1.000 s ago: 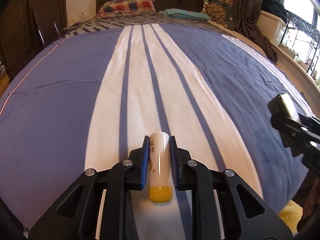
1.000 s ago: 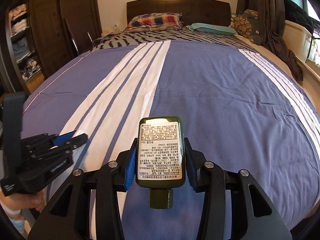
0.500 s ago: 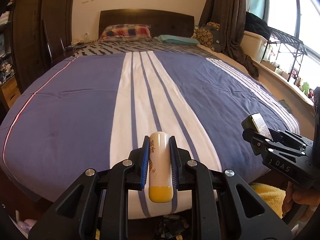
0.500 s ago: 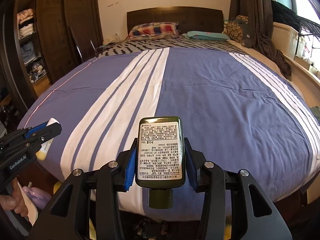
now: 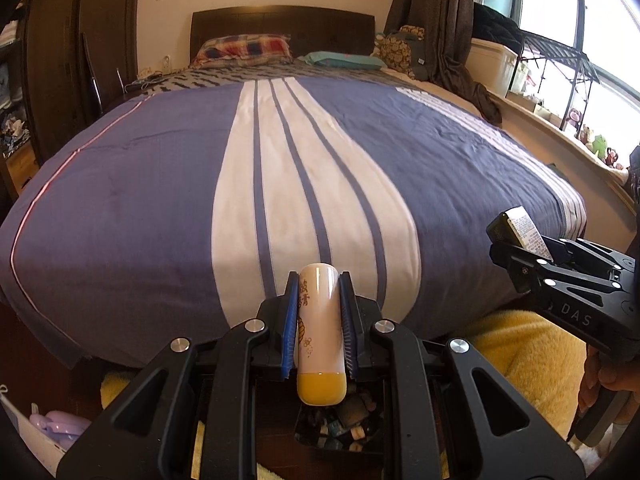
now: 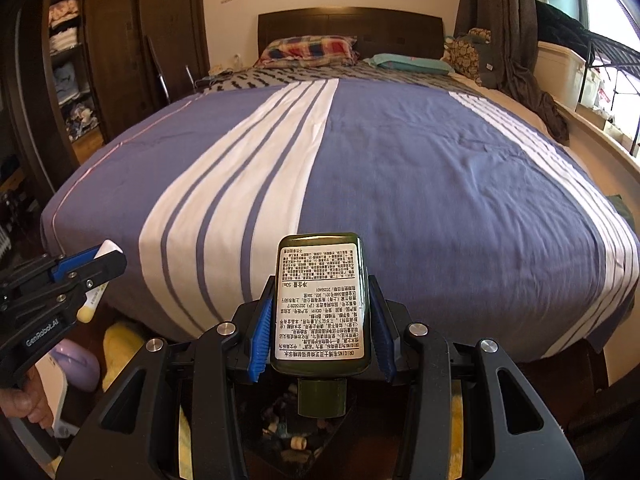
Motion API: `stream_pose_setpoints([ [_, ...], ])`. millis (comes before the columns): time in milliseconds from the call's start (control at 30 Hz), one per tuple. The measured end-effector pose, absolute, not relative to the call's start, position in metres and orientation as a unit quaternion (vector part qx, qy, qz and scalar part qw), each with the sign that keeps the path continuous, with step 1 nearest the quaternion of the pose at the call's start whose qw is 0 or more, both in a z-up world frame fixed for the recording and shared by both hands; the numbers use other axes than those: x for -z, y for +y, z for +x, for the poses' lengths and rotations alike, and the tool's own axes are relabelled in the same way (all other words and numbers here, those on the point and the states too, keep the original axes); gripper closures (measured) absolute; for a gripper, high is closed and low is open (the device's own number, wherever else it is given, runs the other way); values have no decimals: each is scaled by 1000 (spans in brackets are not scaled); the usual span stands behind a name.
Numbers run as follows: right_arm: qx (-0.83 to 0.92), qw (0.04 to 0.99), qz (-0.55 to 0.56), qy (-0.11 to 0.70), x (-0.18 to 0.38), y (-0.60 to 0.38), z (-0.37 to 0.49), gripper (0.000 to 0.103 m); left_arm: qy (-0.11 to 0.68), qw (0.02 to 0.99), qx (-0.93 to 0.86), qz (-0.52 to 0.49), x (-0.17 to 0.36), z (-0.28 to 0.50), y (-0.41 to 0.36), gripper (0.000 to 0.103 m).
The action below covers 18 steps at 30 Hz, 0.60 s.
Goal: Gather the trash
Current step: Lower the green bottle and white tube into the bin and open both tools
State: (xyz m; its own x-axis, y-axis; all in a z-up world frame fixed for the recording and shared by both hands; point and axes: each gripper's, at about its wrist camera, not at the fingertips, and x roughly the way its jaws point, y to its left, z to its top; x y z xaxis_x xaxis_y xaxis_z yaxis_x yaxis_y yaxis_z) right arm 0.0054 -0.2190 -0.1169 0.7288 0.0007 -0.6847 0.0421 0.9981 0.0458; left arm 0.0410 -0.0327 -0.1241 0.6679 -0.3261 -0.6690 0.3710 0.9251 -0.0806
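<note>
Trash: two items, both held off the bed. White tube (image 5: 319, 328) w/ yellow cap clamped between blue pads (image 5: 289, 322) of left tool (image 5: 319, 300); cap end points back toward camera, rounded white end points fwd. Printed characters and small cartoon on tube's left side. Dark green bottle (image 6: 320, 304) clamped between blue pads (image 6: 260, 340) of right tool (image 6: 320, 320); white label w/ dense black print faces camera, green cap at near end, pointing down/back.

Both tools sit at foot end of bed (image 5: 120, 200), past its edge, above floor. Below each tool, between its arms: dark bin (image 5: 340, 428) w/ mixed small bits inside; seen also in right view (image 6: 288, 428). Tube's cap is directly over bin opening in left view; bottle's cap over same clutter in right view. Contents too dark to identify.

Cross-views: right tool (image 5: 516, 232) appears at right edge of left view, bottle label end visible (image 5: 524, 228). Left tool (image 6: 100, 264) appears at left edge of right view, tube tip showing white, cap end yellow below. Fingers of left hand (image 6: 24, 400) visible on handle.

Surroundings: bedspread blue-purple w/ white stripes. Plaid pillow (image 5: 244, 46) and teal pillow (image 5: 344, 60) at headboard. Yellow fluffy rug (image 5: 520, 360) on floor by bed's foot. Lilac object (image 5: 64, 428) low left, not identifiable.
</note>
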Motion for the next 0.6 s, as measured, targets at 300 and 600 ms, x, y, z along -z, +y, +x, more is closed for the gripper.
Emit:
stream_pose_setpoints([
  [300, -1, 896, 30, 443, 180, -214, -6, 60, 429, 879, 206, 44, 192, 32, -42, 85],
  [600, -9, 859, 51, 510, 240, -213, 4, 60, 499, 834, 227, 63, 262, 38, -59, 85],
])
